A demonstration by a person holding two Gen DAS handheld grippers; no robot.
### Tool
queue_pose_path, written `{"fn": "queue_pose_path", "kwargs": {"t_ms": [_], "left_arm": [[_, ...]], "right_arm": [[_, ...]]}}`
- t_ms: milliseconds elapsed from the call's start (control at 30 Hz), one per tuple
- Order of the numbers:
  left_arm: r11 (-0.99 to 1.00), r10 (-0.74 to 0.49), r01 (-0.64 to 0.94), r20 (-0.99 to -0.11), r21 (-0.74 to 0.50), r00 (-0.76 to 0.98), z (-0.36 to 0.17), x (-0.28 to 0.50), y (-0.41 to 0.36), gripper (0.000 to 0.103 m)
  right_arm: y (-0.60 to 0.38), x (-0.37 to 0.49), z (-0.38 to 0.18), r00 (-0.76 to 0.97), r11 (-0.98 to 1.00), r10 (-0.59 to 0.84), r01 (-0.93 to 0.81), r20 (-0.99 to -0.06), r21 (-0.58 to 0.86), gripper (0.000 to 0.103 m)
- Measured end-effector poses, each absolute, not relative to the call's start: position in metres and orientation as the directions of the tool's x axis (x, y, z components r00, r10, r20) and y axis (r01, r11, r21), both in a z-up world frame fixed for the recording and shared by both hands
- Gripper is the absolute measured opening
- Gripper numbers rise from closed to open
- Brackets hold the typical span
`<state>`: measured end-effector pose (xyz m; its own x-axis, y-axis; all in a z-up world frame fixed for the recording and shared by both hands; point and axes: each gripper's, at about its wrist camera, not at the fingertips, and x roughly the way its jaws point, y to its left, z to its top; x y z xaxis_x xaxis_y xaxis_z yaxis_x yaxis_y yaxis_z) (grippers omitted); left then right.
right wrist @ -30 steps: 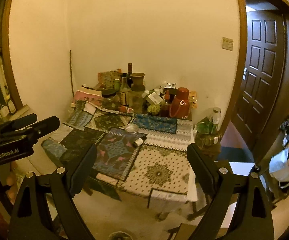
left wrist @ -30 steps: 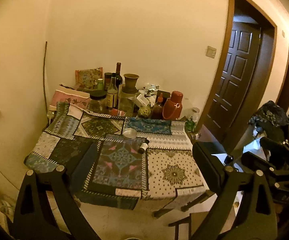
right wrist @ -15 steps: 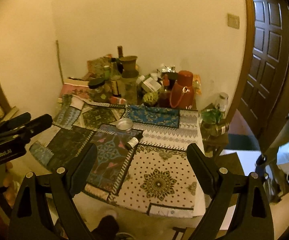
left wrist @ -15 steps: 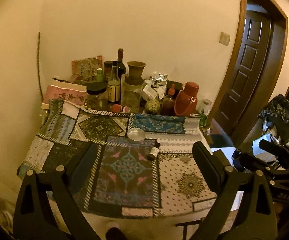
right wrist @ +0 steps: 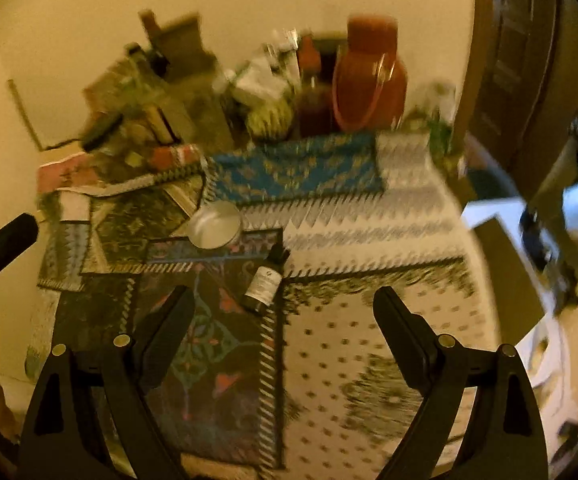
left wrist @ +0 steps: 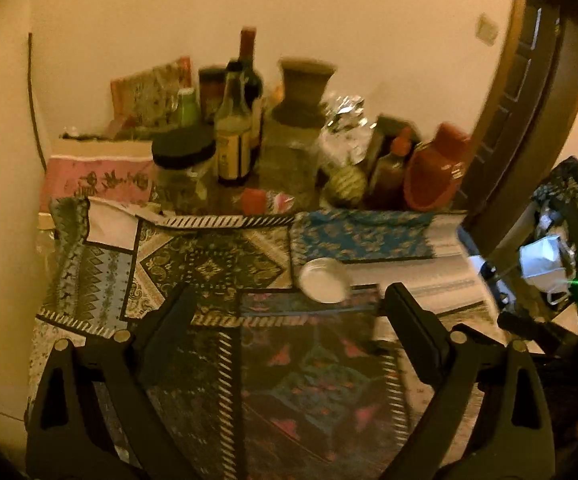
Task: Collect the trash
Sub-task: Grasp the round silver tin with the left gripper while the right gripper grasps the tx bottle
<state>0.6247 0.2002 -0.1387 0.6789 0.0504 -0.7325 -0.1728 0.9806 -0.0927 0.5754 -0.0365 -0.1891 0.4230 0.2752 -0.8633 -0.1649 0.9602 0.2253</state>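
A: What is on the table [right wrist: 389, 216]?

B: A patchwork cloth [left wrist: 209, 268] covers it. Near the middle lies a small dark bottle [right wrist: 266, 278] on its side, cap pointing toward the far end. Just beyond it, close but not clearly touching, sits a shallow round tin [right wrist: 215, 224].

A: And the grippers?

B: The right gripper [right wrist: 285, 312] hangs above the near part of the cloth, jaws spread wide, nothing between them. The bottle lies just ahead of the gap, closer to the left finger. The left gripper [left wrist: 287, 308] is spread wide too and holds nothing; in its view the tin [left wrist: 324, 280] lies just ahead, nearer the right finger.

A: Can the left one see the bottle?

B: I cannot make it out there; the picture is blurred.

A: What stands at the back?

B: A crowd of things against the wall: a red flask [right wrist: 369, 76], tall bottles [left wrist: 235, 132], a black-lidded jar [left wrist: 183, 164], crumpled foil [left wrist: 345, 116]. A brown door [right wrist: 509, 60] is at the right.
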Motion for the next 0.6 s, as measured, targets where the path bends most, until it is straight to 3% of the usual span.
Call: {"fn": "queue_pose_path", "kwargs": {"t_ms": [300, 467, 533, 600], "left_arm": [[0.962, -0.077, -0.174, -0.818, -0.211, 0.569, -0.216, 0.676, 0.231, 0.066], [0.951, -0.157, -0.152, -0.842, -0.270, 0.516, -0.247, 0.699, 0.227, 0.040], [0.953, -0.166, -0.143, -0.853, -0.269, 0.495, -0.258, 0.709, 0.224, 0.036], [0.956, -0.166, -0.136, -0.858, -0.262, 0.487, -0.266, 0.718, 0.220, 0.034]], "right_arm": [[0.004, 0.609, -0.263, 0.322, 0.977, 0.204, -0.121, -0.925, 0.174, 0.047], [0.006, 0.610, -0.276, 0.314, 0.984, 0.174, -0.089, -0.933, 0.153, 0.044], [0.008, 0.611, -0.277, 0.329, 0.988, 0.149, -0.094, -0.933, 0.124, 0.033], [0.009, 0.612, -0.278, 0.341, 0.990, 0.131, -0.098, -0.931, 0.104, 0.029]]}}
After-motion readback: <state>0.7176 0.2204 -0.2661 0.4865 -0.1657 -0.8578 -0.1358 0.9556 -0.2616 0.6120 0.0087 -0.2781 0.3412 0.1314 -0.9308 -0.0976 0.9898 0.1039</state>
